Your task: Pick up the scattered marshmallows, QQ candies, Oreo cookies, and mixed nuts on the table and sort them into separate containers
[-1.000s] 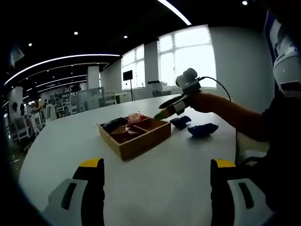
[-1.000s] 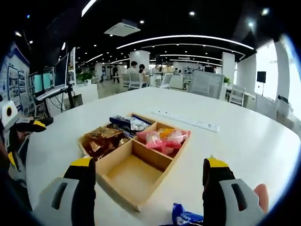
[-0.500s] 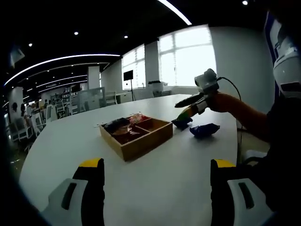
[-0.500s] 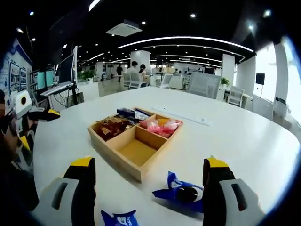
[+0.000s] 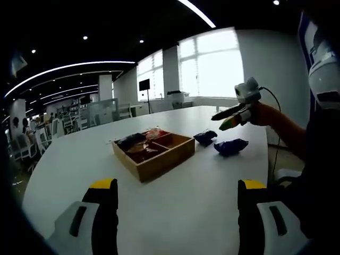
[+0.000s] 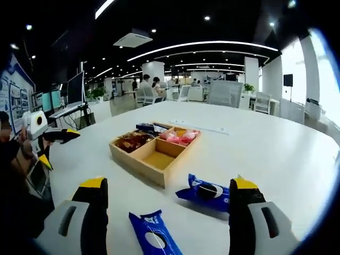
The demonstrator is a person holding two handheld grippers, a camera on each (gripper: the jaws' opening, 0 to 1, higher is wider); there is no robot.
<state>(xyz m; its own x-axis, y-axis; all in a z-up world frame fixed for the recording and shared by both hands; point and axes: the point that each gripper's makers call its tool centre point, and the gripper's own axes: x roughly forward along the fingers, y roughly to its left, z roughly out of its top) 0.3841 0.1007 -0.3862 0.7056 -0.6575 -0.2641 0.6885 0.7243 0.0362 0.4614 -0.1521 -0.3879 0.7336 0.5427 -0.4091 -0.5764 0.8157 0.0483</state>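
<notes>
both tongs (image 6: 164,212) are gaping empty; two blue oreo cookie packets (image 6: 207,192) are lying on open white table (image 6: 276,159), divided wooden box (image 6: 154,151) at 11 o'clock.

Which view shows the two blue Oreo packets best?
Right gripper view: both blue Oreo packets lie close, with their logos visible. In the left gripper view they are small dark blue shapes beyond the wooden tray.

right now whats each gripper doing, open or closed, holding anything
Left gripper: open, holding nothing, above bare table.
Right gripper: open, holding nothing, with two blue Oreo packets lying on the table ahead of it.
</notes>
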